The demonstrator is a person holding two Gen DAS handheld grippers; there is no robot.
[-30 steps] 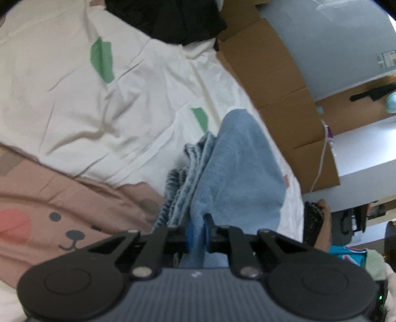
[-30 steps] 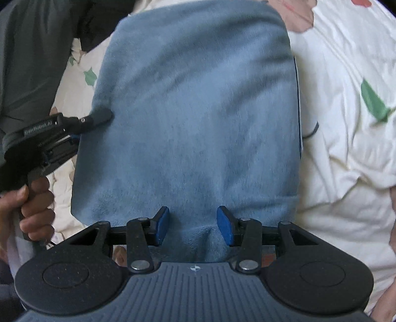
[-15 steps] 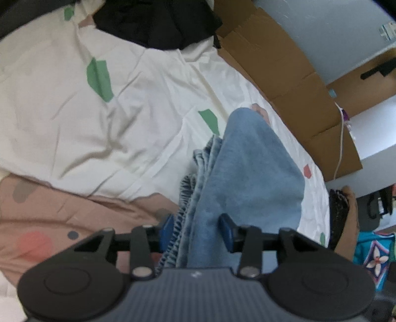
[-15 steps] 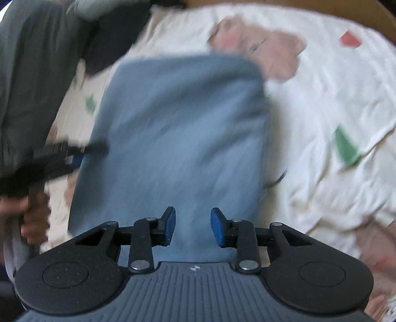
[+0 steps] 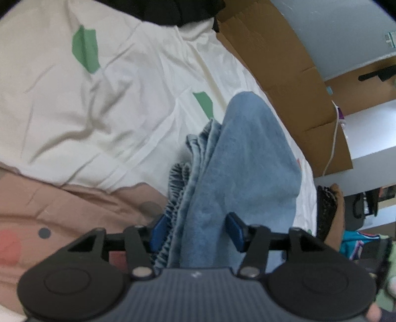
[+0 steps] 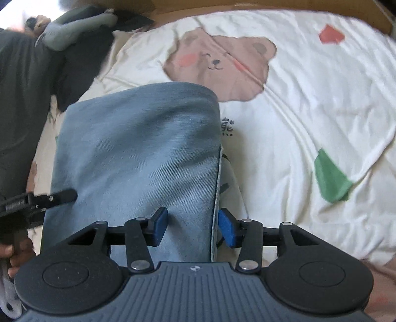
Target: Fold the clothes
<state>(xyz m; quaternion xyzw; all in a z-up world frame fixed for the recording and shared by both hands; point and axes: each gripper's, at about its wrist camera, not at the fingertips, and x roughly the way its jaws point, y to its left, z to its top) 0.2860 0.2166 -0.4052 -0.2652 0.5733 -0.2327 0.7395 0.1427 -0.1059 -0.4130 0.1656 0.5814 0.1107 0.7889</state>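
Note:
A folded light-blue denim garment [image 5: 247,153] lies on the cream bear-print bedsheet [image 5: 99,99]. My left gripper [image 5: 196,231] is at its near left corner, over the gathered waistband and stacked layers. Its jaws are opening, with the cloth lying between the blue pads [image 5: 158,230], not pinched. In the right wrist view the same garment [image 6: 138,148] is a smooth rectangle. My right gripper [image 6: 192,229] straddles its near right edge, jaws opening, cloth loose between them. The left gripper's finger [image 6: 61,195] touches the garment's left edge, held by a hand [image 6: 14,252].
Dark clothes [image 5: 173,12] are piled at the far end of the bed and along its left side [image 6: 24,86], with a grey garment [image 6: 74,27] beyond. Flattened cardboard [image 5: 284,74] lines the bed's far edge, with a white cable [image 5: 334,143] over it.
The left jaws, shut on the folded layers a second ago, have spread apart. The right gripper has slid from the garment's middle to its right edge, its jaws narrowing then widening again.

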